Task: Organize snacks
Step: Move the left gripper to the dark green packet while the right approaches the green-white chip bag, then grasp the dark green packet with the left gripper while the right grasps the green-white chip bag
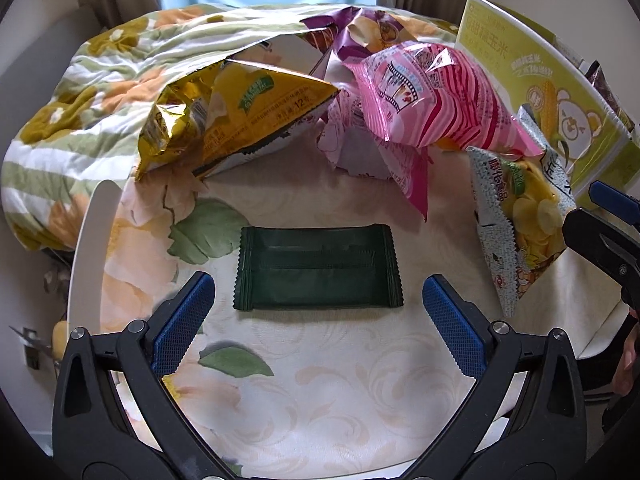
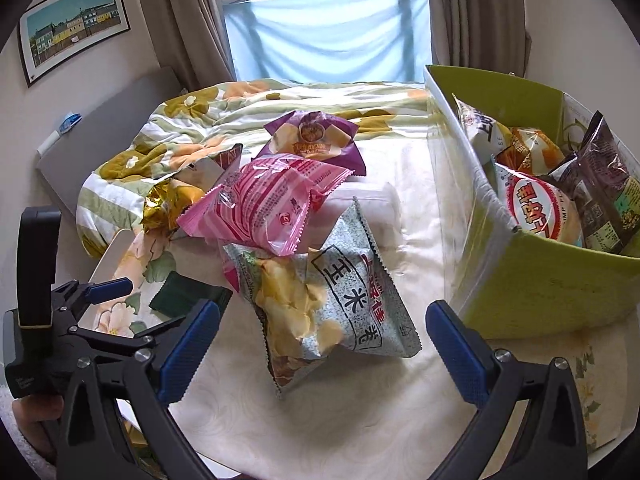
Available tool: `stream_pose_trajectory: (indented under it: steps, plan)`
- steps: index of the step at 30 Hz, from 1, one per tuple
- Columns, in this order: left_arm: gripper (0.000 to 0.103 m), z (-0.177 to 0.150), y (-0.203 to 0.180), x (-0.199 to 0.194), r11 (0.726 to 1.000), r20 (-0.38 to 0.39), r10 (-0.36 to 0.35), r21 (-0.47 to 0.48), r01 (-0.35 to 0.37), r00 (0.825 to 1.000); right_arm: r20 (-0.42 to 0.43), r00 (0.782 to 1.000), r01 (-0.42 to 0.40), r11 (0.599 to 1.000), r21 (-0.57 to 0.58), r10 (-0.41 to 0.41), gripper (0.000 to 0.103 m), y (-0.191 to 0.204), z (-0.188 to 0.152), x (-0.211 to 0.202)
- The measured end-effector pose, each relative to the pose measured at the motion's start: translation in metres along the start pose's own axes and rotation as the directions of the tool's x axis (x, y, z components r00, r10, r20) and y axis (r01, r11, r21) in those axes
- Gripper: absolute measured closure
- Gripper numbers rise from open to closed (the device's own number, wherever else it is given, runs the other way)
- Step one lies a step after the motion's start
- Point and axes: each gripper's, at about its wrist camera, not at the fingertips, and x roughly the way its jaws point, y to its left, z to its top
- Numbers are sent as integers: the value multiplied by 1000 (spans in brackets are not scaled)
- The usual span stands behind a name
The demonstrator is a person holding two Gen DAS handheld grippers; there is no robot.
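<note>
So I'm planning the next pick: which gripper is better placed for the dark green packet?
Left. The left gripper is open with the green packet lying flat just ahead of its fingers. The right gripper faces the corn chip bag instead.

In the left wrist view a flat packet (image 1: 317,268) lies at centre frame on the table (image 1: 320,400). Behind it, bags (image 1: 436,100) are heaped; a box (image 1: 552,92) stands at upper right, a quilt (image 1: 80,100) at upper left.
</note>
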Motion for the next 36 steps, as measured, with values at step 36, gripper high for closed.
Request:
stream_pose_trajectory:
  steps: [36]
  plan:
    - [38,15,-9,24,999,-130,28,-29,-32,991,-71,996,29,975,-219,-45,30,8,-3,48]
